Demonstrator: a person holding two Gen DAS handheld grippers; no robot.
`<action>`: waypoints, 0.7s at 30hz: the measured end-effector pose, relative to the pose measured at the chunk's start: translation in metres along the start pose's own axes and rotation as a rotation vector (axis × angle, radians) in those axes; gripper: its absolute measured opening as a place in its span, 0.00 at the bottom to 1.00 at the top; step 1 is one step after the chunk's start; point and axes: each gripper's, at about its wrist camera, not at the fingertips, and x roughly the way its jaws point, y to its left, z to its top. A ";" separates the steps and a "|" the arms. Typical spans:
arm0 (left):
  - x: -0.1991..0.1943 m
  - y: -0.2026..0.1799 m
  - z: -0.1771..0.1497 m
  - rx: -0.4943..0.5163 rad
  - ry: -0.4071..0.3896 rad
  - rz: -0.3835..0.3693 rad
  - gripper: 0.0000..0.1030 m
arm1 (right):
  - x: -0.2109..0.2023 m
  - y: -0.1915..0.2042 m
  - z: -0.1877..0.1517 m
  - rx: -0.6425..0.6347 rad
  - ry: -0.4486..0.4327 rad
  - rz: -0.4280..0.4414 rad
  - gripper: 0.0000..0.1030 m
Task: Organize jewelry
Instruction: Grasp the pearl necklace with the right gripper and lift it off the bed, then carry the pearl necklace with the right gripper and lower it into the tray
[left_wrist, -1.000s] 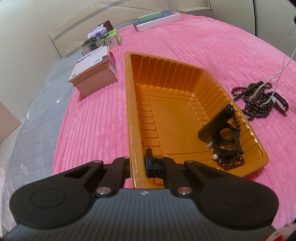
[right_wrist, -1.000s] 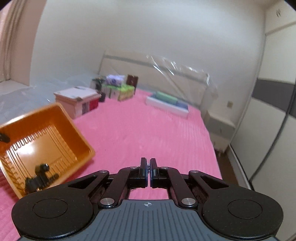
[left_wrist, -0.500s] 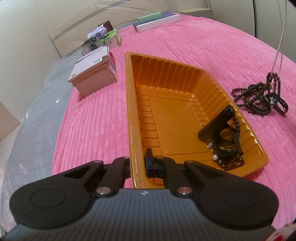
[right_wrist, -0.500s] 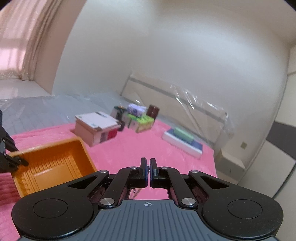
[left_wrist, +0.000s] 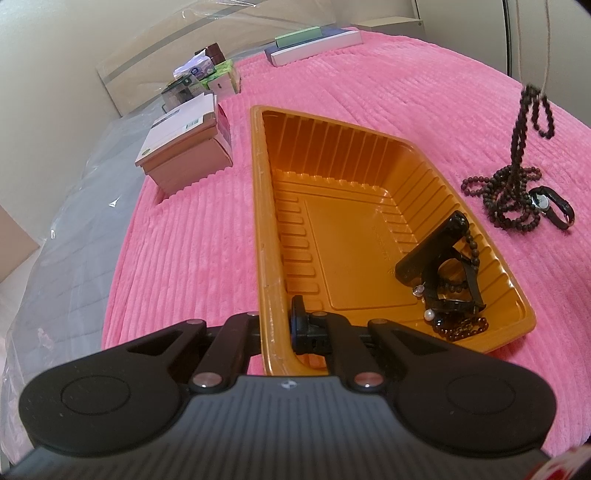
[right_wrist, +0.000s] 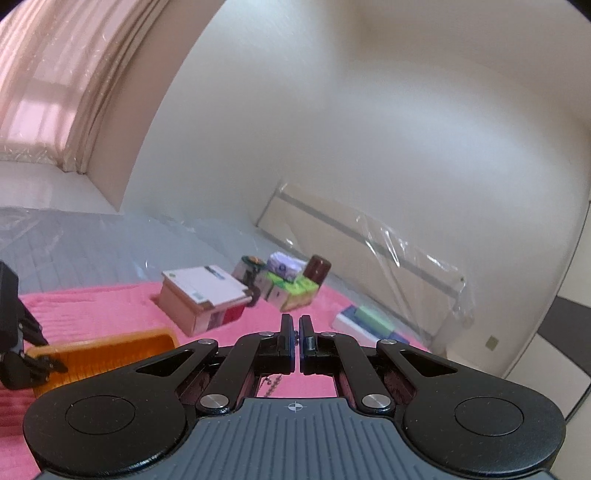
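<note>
Left gripper (left_wrist: 275, 325): clenched on the orange tray (left_wrist: 258, 206) rim, lower centre.
Right gripper (right_wrist: 298, 343): pinching a thin chain; bead necklace (left_wrist: 517, 147) dangles at right, its lower coils on the pink blanket (left_wrist: 184, 258).
Risk: beads may snag the watch (left_wrist: 550, 205) and drag it along.

The thin chain (left_wrist: 533, 40) lifting the beads (left_wrist: 517, 155) runs off the top edge. Boxes (right_wrist: 280, 284) blur; labels are unreadable. Tray (right_wrist: 110, 347) is half hidden.

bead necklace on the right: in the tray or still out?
Out. The dark bead necklace is half lifted by a thin chain, its lower loops piled on the pink blanket beside the orange tray.
</note>
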 end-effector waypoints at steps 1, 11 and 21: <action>0.000 0.000 0.000 0.000 0.000 0.000 0.03 | 0.000 -0.001 0.005 -0.005 -0.011 -0.001 0.02; 0.001 -0.001 0.001 -0.006 -0.005 0.001 0.03 | 0.040 0.017 -0.009 0.010 0.072 0.057 0.02; 0.002 0.000 0.000 -0.002 -0.006 -0.001 0.03 | 0.068 0.041 -0.133 0.185 0.418 0.134 0.02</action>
